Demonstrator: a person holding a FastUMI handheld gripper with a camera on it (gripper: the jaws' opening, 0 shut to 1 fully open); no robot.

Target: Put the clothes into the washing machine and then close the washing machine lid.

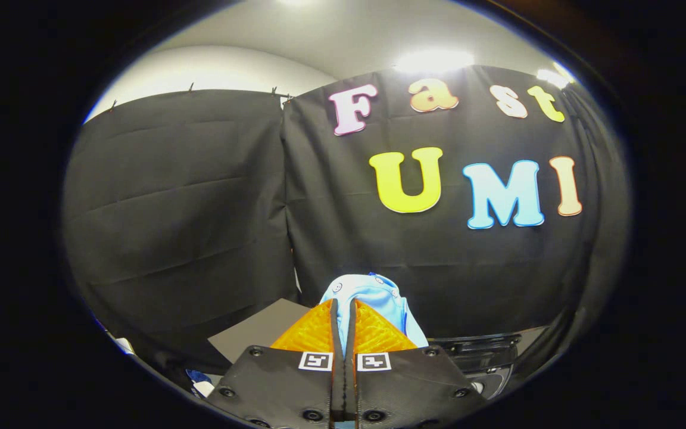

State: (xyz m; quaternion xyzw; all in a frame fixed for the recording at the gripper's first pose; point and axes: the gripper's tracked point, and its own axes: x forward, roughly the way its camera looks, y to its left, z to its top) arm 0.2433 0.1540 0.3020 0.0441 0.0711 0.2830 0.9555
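While the gripper (pixel 343 313) was clamped together on the light blue garment (pixel 367 292), the cloth bunched up just past its fingertips, raised before the booth wall. Loading the dark washing machine (pixel 480 351) below and shutting its lid seemed still undone.

Lt blue garment (pixel 373 295), white buttons

Black cloth walls (pixel 200 202) under a white ceiling (pixel 331 42) with bright lights (pixel 432 59).
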